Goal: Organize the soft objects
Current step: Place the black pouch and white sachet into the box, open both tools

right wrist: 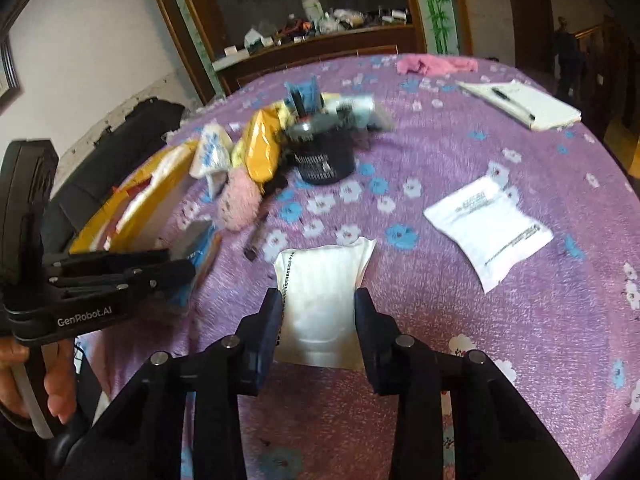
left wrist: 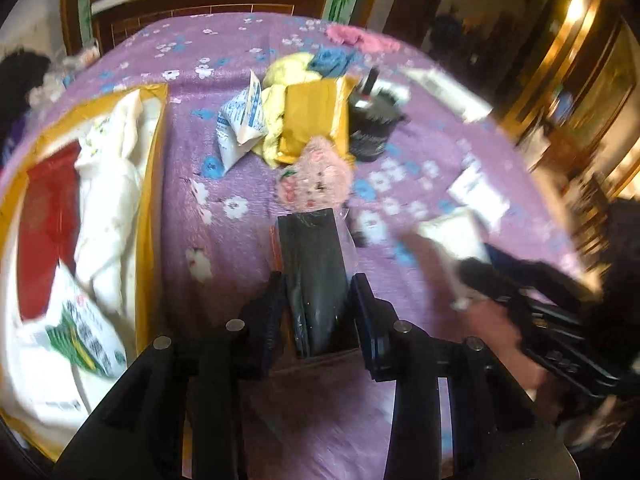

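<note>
Tabletop cloth [right wrist: 460,168]: purple, printed with white and blue flowers.
Pouch [right wrist: 320,300] between right jaws: white, a line of black print along one edge.
Second packet [right wrist: 488,232]: white, black print.
Packet [left wrist: 316,276] between left jaws: black, glossy.
Plush toy [left wrist: 316,180]: pink, small red marks, blurred.
Envelope [left wrist: 312,116]: mustard yellow.
Cloth [left wrist: 280,70] behind it: pale yellow; beside it a blue cloth [left wrist: 330,60].
Cup [right wrist: 324,156]: black, white lettering.
Rag [right wrist: 436,65]: pink.
Box [left wrist: 156,128]: yellow rim; inside, white bags and something red, possibly fabric.
</note>
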Motion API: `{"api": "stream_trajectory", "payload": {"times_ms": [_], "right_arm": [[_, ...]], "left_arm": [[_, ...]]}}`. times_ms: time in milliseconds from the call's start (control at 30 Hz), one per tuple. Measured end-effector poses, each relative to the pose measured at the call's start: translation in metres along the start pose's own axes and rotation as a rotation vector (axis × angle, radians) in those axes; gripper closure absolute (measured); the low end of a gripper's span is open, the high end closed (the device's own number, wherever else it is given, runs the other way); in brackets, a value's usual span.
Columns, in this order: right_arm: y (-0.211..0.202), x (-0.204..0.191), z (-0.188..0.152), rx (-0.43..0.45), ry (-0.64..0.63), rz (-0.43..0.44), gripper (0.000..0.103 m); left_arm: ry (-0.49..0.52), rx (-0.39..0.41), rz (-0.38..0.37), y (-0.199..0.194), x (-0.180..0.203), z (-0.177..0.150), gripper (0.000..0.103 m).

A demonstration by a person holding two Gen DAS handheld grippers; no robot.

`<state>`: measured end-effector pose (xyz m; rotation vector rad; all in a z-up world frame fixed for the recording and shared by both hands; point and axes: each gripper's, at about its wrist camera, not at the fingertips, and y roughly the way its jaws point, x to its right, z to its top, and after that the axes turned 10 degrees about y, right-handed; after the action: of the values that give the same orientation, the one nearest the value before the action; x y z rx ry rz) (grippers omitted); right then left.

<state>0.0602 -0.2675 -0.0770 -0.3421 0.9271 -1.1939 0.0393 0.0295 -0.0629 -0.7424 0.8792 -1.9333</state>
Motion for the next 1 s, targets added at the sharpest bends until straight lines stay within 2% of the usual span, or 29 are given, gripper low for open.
{"api": "stream_trajectory", "payload": {"times_ms": [100,233,333,400,433,500,667,800,1000], "right_arm": [[-0.006,-0.008,0.001,0.023,-0.003,0.043,0.067],[-0.007,-0.029,0.0,0.017,-0.005,0.136,0.066],[-0.007,-0.052,0.0,0.008,-0.021,0.206,0.066],[-0.005,-0.072,0.002,0.0,-0.048,0.253,0.066],[-0.003,-0.08,0.002,-0.005,-0.06,0.267,0.066],[0.003,-0.103,0.003,-0.017,-0.091,0.301,0.066],[0.021,-0.148,0.006,-0.043,-0.166,0.353,0.066],[0.04,-0.174,0.007,-0.073,-0.211,0.367,0.066],[0.076,-0.196,0.014,-0.1,-0.239,0.307,0.066]], "left_arm": [[-0.051,0.081,-0.099,-0.034,-0.003,-0.008,0.07],[-0.118,0.183,-0.161,-0.086,-0.015,-0.017,0.07],[-0.15,0.245,-0.124,-0.122,-0.033,-0.022,0.07],[-0.169,0.263,-0.07,-0.138,-0.048,-0.027,0.07],[-0.177,0.27,-0.02,-0.145,-0.058,-0.031,0.07],[-0.198,0.273,0.056,-0.151,-0.076,-0.037,0.07],[-0.238,0.229,0.17,-0.145,-0.116,-0.056,0.07],[-0.254,0.166,0.187,-0.123,-0.131,-0.066,0.07],[-0.254,0.098,0.197,-0.098,-0.141,-0.075,0.07]]}}
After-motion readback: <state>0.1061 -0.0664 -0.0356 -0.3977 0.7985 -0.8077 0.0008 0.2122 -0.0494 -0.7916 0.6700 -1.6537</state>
